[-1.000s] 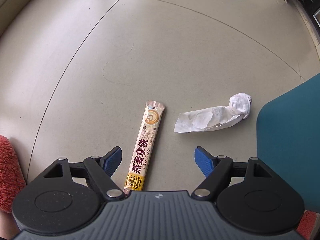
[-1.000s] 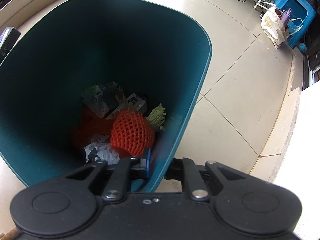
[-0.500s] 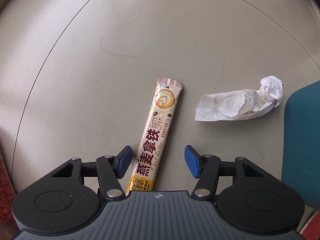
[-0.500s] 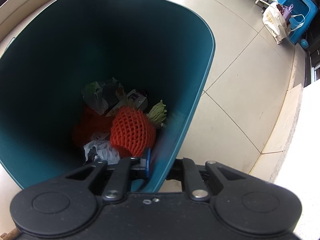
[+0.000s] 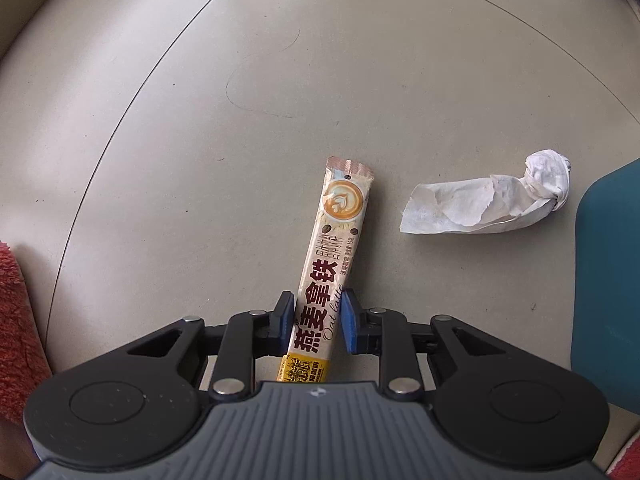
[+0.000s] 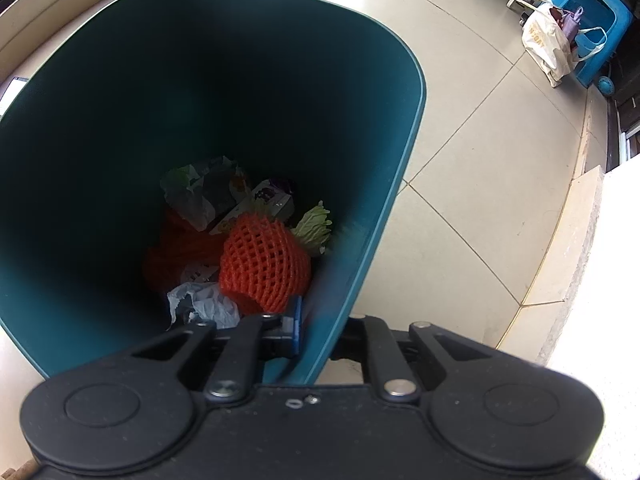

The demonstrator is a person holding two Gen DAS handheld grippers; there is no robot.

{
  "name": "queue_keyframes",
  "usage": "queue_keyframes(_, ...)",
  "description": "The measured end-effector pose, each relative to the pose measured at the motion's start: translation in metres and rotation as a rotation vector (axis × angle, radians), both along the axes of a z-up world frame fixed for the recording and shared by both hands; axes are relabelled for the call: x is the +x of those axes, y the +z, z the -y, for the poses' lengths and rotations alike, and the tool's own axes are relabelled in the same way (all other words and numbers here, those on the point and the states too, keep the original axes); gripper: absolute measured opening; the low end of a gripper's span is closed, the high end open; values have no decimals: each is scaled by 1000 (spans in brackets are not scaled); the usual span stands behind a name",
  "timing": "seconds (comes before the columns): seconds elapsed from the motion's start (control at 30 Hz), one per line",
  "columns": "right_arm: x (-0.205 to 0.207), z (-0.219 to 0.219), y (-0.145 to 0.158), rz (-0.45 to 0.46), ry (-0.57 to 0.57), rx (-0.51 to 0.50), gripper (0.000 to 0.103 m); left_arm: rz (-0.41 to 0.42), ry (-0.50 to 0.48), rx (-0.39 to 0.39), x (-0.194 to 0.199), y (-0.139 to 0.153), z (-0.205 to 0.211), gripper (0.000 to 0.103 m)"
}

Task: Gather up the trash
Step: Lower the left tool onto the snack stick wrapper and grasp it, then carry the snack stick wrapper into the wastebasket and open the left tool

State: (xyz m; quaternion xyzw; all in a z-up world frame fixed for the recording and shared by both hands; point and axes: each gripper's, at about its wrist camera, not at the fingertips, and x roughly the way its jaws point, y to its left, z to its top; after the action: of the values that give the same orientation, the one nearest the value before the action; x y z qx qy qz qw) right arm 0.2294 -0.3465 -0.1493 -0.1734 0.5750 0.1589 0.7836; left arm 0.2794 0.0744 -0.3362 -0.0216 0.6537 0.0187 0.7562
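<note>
The sachet (image 5: pixel 334 256) lies on the floor (image 5: pixel 240 120), its near end between the fingers of the left gripper (image 5: pixel 316 322). The crumpled tissue (image 5: pixel 488 204) lies to its right, apart from it — the bin (image 5: pixel 608 300) stands further right. The right gripper (image 6: pixel 316 328) straddles the bin's (image 6: pixel 400 184) near wall — one finger inside, one outside. In the bin, the foam net (image 6: pixel 264 264) lies atop wrappers (image 6: pixel 200 196), a cabbage leaf (image 6: pixel 314 226) to its right.

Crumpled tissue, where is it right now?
Left wrist view: the crumpled tissue lies on the floor, right of the latte sachet, beside the teal bin.
</note>
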Motion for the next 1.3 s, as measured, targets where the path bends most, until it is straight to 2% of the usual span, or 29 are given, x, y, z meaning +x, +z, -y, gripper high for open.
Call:
queue_keyframes(0.2, -4, 1, 2, 17, -2, 1, 10, 33, 21, 1, -7, 39, 7, 24)
queue_keyframes(0.43, -7, 0, 2, 29, 0, -2, 10, 95, 31, 11, -18, 114, 15, 24)
queue_keyframes(0.67, -8, -2, 1, 31, -10, -20, 10, 180, -31, -27, -42, 200, 40, 24)
queue_keyframes(0.9, -8, -1, 0, 33, -13, -11, 11, 273, -137, -61, -64, 279, 90, 24)
queue_keyframes(1.1, -8, 0, 2, 35, -13, -3, 11, 324, -215, -107, -71, 312, 140, 24)
queue_keyframes(1.3, -9, 2, 4, 38, -15, 10, 11, 323, -323, -122, -70, 310, 208, 24)
